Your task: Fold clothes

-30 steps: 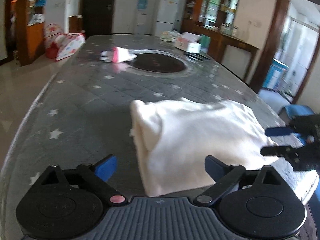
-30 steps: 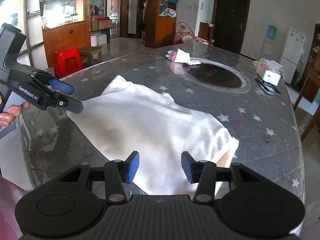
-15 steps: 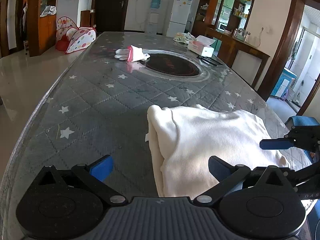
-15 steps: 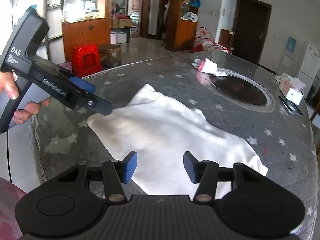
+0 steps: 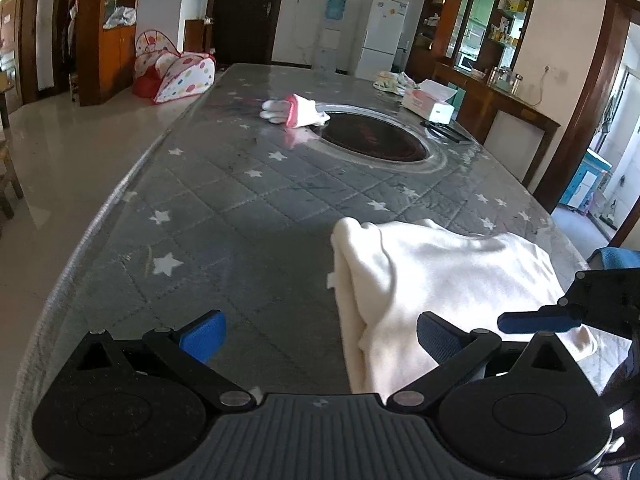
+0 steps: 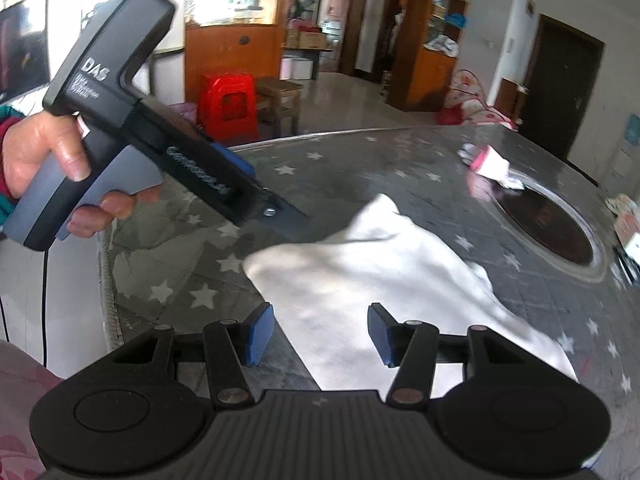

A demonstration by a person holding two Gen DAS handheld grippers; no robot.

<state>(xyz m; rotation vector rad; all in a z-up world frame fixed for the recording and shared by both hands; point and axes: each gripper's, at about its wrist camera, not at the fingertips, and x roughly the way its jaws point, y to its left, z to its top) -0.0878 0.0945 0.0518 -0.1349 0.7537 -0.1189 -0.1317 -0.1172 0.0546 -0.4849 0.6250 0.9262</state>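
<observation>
Cloth [image 5: 448, 280], white and partly folded, was laid on the table [image 5: 248, 208]; both grippers, left [image 5: 320, 336] wide and right [image 6: 320, 334] half-spread, were held empty beside it, likely for regrasping.

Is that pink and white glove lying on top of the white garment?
No, the glove lies far up the table beside the dark round inset, well apart from the white garment.

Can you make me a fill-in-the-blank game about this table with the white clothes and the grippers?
1. The folded garment on the table is ____ in colour.
2. The table cover is dotted with white ____.
3. The pads of the right gripper are ____ in colour.
4. The left gripper is ____, holding nothing.

Missing words: white; stars; blue; open
</observation>
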